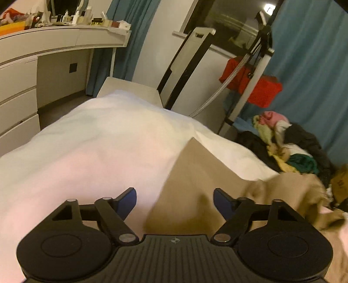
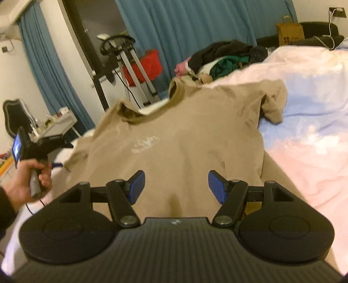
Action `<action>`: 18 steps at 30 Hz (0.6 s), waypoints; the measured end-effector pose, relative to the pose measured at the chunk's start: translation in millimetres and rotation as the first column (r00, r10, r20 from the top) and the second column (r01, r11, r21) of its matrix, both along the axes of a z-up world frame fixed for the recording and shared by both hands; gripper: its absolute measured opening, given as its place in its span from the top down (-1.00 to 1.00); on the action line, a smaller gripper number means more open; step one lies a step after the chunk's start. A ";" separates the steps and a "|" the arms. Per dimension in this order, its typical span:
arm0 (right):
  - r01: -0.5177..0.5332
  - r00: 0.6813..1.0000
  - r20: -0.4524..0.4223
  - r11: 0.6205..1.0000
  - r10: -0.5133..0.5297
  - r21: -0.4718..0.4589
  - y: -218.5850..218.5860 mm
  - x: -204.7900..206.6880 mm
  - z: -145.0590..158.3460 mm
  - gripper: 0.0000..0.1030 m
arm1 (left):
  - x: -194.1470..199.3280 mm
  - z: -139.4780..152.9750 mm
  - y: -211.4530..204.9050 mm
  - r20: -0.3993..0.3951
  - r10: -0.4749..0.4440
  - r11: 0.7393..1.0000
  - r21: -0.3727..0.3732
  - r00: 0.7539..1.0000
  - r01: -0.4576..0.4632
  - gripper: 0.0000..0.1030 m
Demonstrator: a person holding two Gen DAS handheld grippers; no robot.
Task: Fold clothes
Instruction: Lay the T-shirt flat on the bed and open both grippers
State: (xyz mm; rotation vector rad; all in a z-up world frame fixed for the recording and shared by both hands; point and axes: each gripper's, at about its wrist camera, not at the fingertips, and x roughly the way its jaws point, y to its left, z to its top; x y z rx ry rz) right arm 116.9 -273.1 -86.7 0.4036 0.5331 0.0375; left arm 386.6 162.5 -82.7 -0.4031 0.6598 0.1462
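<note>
I am in a home bedroom: a white-sheeted bed beneath me, teal curtains, a cluttered white dressing table and a heaped pile of clothes.

A bed with a white duvet fills the room's middle, teal curtains hang along white walls around a dark window, a white dresser crowded with bottles stands beside grey floor, and a mirror leans by the wall
</note>
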 end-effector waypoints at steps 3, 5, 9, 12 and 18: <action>-0.007 1.000 -0.018 1.000 0.007 0.001 0.5 16.4 -12.4 -0.29 | 26.7 -6.8 0.2 -0.006 -0.025 0.999 0.026 1.000 0.026 -0.33; -0.011 0.999 -0.030 1.000 0.011 0.001 0.9 27.3 -20.7 -0.29 | 41.5 -8.1 -1.9 -0.009 -0.068 0.997 0.044 0.998 0.068 -0.21; -0.012 0.999 -0.039 1.000 0.012 -0.003 -0.3 36.9 -27.6 -0.29 | 64.4 -8.7 -7.4 -0.037 -0.129 0.986 0.106 0.991 0.132 0.28; -0.004 0.999 -0.040 1.000 0.004 0.002 -1.2 34.1 -25.8 -0.29 | 73.7 -5.1 -9.6 -0.054 -0.148 0.976 0.154 0.988 0.155 0.86; 0.013 1.000 -0.013 1.000 -0.013 -0.022 -3.5 24.9 -15.3 -0.29 | 82.9 12.5 1.4 -0.026 -0.051 0.969 0.240 0.998 0.056 0.95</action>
